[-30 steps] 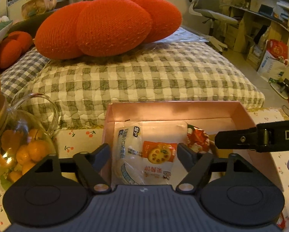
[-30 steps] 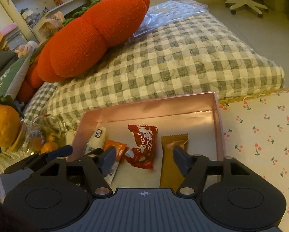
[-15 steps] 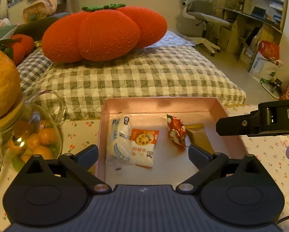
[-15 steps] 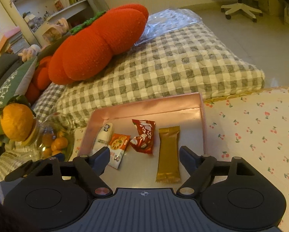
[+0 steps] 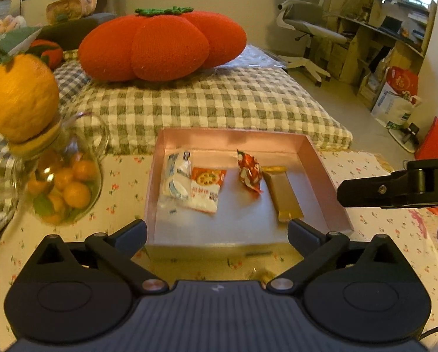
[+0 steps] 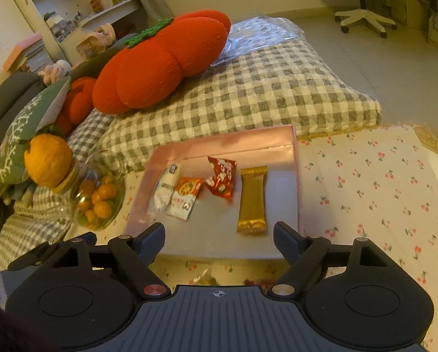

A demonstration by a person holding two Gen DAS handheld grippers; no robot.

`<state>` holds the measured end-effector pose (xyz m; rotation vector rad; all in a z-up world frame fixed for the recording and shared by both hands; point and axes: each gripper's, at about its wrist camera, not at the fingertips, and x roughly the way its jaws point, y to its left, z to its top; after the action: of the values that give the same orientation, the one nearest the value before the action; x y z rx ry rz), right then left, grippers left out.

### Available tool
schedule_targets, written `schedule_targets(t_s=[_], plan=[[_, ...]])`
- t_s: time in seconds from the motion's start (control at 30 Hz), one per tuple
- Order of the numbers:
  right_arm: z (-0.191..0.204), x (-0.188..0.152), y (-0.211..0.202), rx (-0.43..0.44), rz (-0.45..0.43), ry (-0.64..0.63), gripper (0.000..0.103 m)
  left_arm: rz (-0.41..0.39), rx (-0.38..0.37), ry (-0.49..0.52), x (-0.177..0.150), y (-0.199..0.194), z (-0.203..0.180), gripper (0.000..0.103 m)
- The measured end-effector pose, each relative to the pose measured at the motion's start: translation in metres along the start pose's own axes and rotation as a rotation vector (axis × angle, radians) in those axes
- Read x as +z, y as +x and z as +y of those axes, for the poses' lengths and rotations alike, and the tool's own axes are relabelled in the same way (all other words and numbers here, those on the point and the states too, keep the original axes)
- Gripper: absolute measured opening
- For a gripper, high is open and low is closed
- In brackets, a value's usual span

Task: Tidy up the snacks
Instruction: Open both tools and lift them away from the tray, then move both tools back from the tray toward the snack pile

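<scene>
A pink tray on the floral cloth holds a white packet, an orange-and-white packet, a red packet and a gold bar. My left gripper hangs over the tray's near edge, its jaws opening with nothing between them. My right gripper is likewise back from the tray, jaws opening and empty. One of its fingers juts in from the right in the left wrist view.
A glass jar of small oranges topped by a big orange stands left of the tray. Behind lies a checked mattress with a red tomato cushion. Floral cloth spreads to the right. An office chair stands far back.
Both grippers have drawn back and upward from the tray and their jaws have widened. The packets that lay between the fingers now lie free in the tray.
</scene>
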<state>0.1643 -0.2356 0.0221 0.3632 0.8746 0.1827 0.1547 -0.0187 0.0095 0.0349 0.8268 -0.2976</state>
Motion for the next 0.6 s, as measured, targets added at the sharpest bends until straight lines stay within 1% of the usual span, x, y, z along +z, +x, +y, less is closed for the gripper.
schedule_targets(t_s=[0.27,0.47,0.6], plan=[[-0.002,-0.024,-0.021,-0.017,0.008,-0.017,0.085,0.006,0.008,-0.01,-0.021,-0.018,0.0,0.102],[-0.002,-0.044,-0.03,-0.012,0.026,-0.019,0.086,0.005,0.011,-0.002,-0.037,-0.032,-0.002,0.102],[-0.001,-0.059,-0.033,-0.025,0.037,-0.039,0.086,0.015,0.004,-0.017,-0.049,-0.038,0.002,0.102]])
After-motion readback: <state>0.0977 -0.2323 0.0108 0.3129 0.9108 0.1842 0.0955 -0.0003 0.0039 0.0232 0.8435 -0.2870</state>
